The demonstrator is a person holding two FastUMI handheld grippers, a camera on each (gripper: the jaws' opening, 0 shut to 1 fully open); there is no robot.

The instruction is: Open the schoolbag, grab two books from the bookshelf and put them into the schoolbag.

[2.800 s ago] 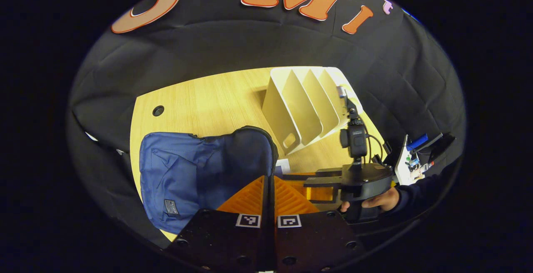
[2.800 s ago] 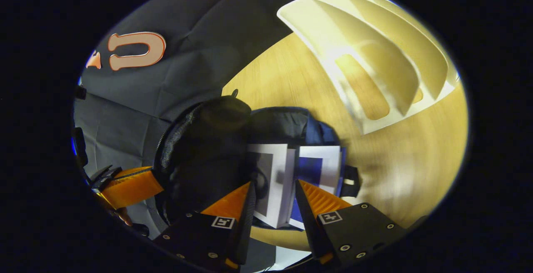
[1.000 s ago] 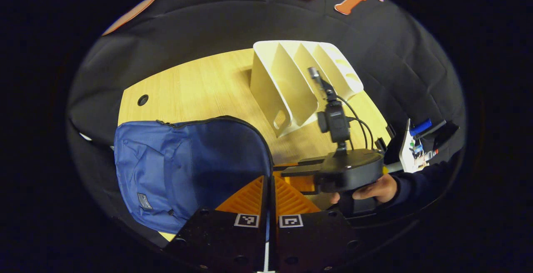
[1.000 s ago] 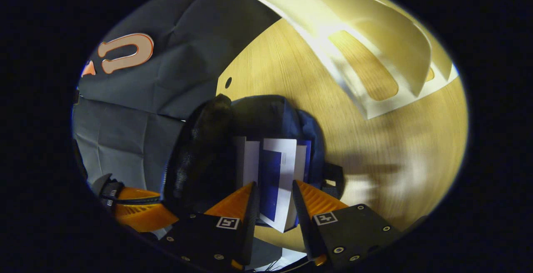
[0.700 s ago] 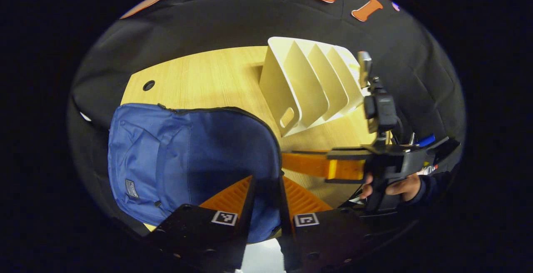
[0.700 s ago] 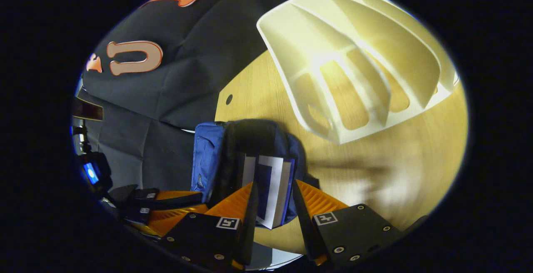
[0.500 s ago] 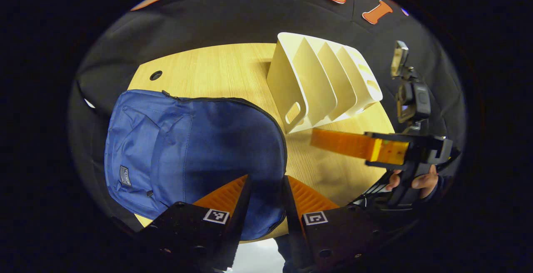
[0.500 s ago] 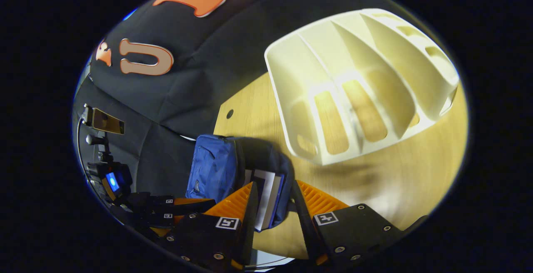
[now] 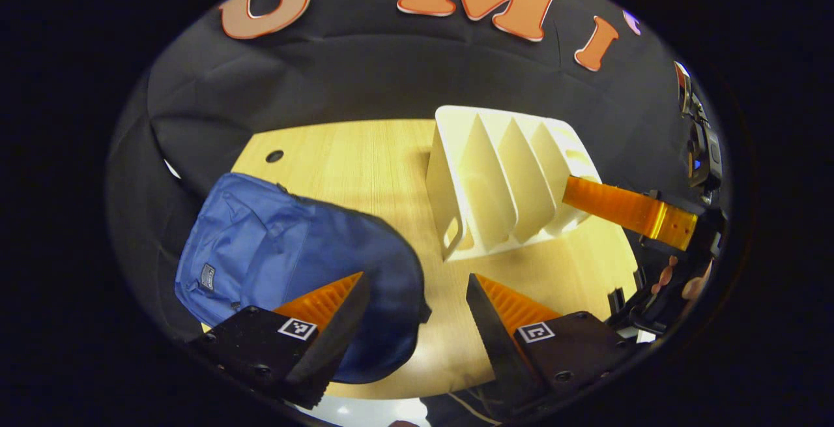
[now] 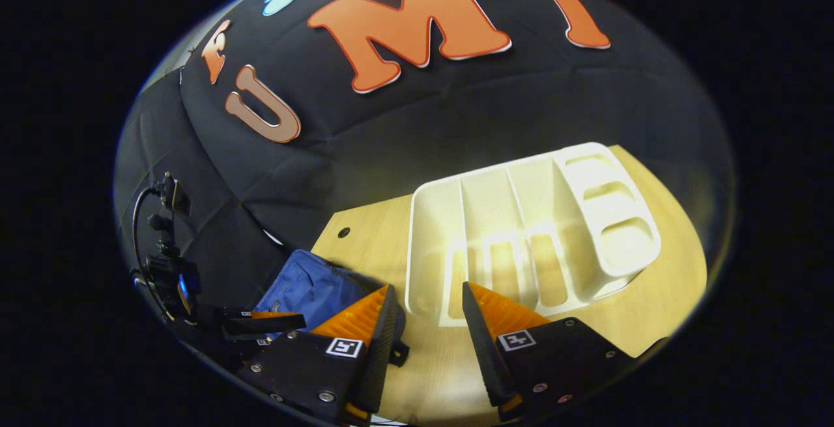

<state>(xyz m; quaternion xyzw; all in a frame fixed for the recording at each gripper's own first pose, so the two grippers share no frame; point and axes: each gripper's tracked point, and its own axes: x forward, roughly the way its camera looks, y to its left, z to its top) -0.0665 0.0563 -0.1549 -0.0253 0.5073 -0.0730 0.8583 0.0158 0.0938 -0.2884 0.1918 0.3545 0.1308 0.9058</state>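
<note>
Schoolbag (image 9: 280, 264) flat — lengthwise perhaps leftward

Light wooden table (image 9: 365, 153), round cable hole (image 9: 274, 155), black cloth wall (image 10: 456, 114)

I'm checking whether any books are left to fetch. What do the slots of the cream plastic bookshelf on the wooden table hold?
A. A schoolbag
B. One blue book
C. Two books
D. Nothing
D: in both gripper views the slots between the dividers of the cream plastic bookshelf are bare, with the wooden table showing through the cut-outs in its base.
</note>
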